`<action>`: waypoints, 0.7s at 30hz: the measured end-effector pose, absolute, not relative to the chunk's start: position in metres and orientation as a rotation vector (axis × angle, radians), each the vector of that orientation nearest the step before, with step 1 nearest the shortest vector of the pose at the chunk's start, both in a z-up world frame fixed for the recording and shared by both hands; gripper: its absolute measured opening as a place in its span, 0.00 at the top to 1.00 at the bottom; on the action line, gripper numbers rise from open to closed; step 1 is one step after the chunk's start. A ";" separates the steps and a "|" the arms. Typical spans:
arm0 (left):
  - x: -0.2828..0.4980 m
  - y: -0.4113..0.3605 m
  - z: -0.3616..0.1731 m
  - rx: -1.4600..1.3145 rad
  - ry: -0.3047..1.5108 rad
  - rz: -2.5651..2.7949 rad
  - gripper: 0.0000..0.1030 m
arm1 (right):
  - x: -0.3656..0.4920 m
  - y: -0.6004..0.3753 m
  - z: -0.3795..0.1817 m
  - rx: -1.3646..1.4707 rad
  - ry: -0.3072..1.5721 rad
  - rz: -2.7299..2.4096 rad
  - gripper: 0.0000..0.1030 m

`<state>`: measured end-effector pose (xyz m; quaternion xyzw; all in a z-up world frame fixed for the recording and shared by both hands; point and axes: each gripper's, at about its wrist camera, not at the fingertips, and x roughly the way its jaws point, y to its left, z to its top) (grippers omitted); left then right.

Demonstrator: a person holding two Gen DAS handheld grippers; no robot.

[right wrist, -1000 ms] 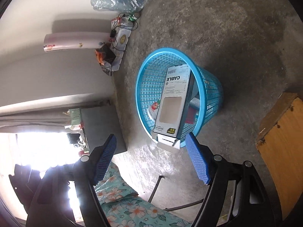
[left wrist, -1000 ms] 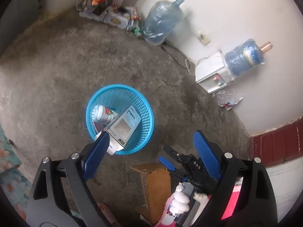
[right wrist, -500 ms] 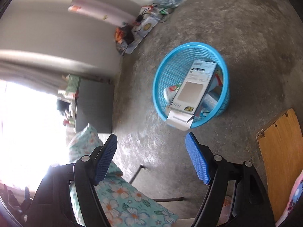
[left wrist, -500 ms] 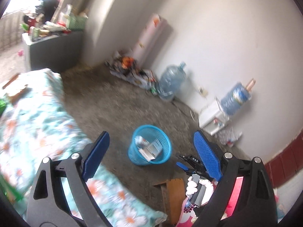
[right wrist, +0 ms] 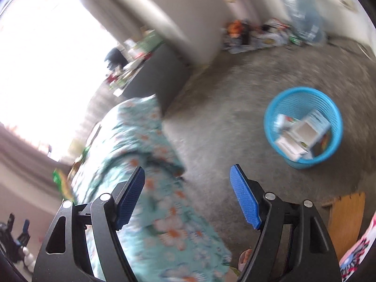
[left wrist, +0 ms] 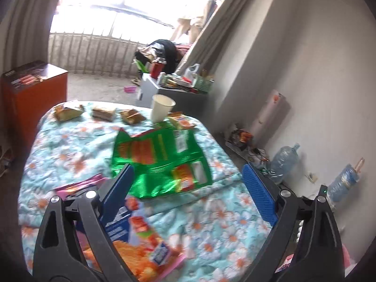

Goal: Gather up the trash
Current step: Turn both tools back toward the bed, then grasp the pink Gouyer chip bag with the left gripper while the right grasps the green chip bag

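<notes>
In the left wrist view a floral bedspread (left wrist: 70, 145) carries trash: a flattened green wrapper (left wrist: 159, 159), a blue-and-orange snack bag (left wrist: 136, 242), a pink wrapper (left wrist: 77, 185), a white paper cup (left wrist: 161, 111) and several small snack packets (left wrist: 68, 111). My left gripper (left wrist: 188, 188) hangs open above the green wrapper, nothing between its blue pads. In the blurred right wrist view my right gripper (right wrist: 186, 195) is open and empty over the bed's edge (right wrist: 150, 164). The blue mesh bin (right wrist: 303, 127) stands on the floor to its right, holding a white box and other trash.
An orange cabinet (left wrist: 33, 94) stands left of the bed, a grey cluttered unit (left wrist: 169, 89) behind it. Water jugs (left wrist: 284, 162) and clutter line the right wall. A wooden board (right wrist: 345, 213) lies on the concrete floor (right wrist: 235, 108) near the bin.
Both grippers swung up and away from the blue bin. The left view now faces the bed and its wrappers; the right view shows the bin farther off to the right.
</notes>
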<state>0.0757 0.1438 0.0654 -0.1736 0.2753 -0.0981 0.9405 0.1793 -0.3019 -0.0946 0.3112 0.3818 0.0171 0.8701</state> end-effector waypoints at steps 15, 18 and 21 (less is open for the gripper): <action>0.053 0.236 -0.049 -0.573 0.839 -0.057 0.14 | 0.233 -0.102 -0.027 0.432 0.901 0.490 0.26; 0.050 0.238 -0.065 -0.605 0.871 -0.080 0.18 | 0.245 -0.074 -0.019 0.408 0.918 0.548 0.26; 0.049 0.237 -0.076 -0.636 0.899 -0.106 0.25 | 0.263 -0.053 -0.012 0.402 0.925 0.585 0.25</action>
